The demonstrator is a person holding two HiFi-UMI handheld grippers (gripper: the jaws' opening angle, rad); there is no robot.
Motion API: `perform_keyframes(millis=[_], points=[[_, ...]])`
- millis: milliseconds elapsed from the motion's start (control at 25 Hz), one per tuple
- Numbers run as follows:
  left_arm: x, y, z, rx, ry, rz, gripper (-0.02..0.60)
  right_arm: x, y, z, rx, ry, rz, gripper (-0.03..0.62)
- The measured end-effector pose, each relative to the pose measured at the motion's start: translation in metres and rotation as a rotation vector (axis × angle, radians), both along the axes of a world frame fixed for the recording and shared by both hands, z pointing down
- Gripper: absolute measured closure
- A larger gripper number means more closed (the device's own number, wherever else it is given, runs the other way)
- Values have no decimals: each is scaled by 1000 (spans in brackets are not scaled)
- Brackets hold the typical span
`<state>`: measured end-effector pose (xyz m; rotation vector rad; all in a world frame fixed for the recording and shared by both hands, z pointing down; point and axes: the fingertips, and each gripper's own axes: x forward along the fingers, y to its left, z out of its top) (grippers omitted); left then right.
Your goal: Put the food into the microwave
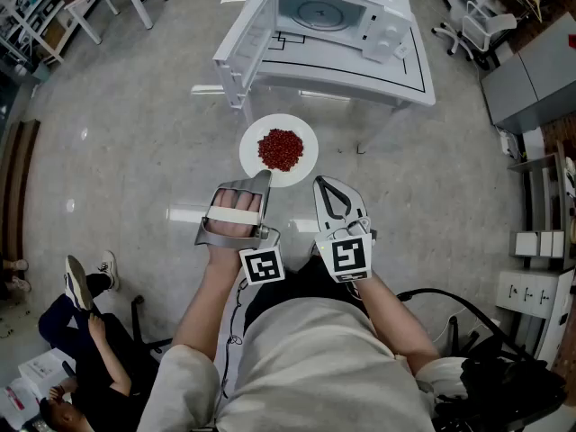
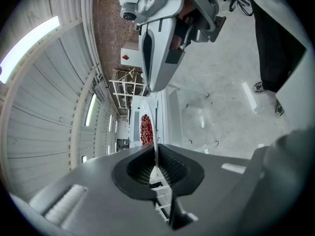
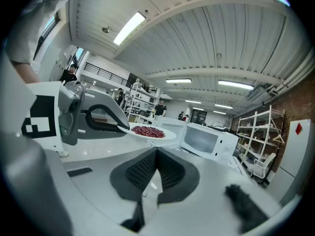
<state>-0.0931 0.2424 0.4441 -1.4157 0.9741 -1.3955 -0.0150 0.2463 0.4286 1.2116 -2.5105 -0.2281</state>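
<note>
Left gripper [image 1: 263,176]: jaws clamp the near rim of the plate [image 1: 255,134]
Plate: carries red food [image 1: 281,148]
Right gripper [image 1: 322,184]: jaws together, empty
Microwave [image 1: 333,16]: door open, stands on the table [image 1: 360,77]

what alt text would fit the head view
Seen from above, a person's left tongs grip a white plate of red food, with the shut, empty right tongs alongside. Ahead, a white microwave stands open on a white table.

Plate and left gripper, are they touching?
Touching. The plate is clamped by its rim between the jaws of the left gripper, plain in that gripper's view.
</note>
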Motion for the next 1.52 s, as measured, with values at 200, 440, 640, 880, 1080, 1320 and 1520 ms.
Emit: perform_keyframes(millis=[200,440,640,880,1080,1320,1520], points=[[-1,0,-1,2,-2,14,561,-1,3,-2,5,-10,19,583],[3,-5,4,-4,-4,55,561,11,1,0,19,18,71,583],[14,-16,7,-8,-3,79,561,27,-9,6,9,24,109,583],[31,-48,11,-9,-18,91,561,42,-37,7,15,19,110,583],[53,-81,6,-4,-22,95,561,62,-72,4,16,16,101,583],[74,-131,2,-9,-25,68,561,86,-123,-1,28,10,86,583],[95,-165,4,-23,-20,45,561,108,-159,-3,47,21,74,583]])
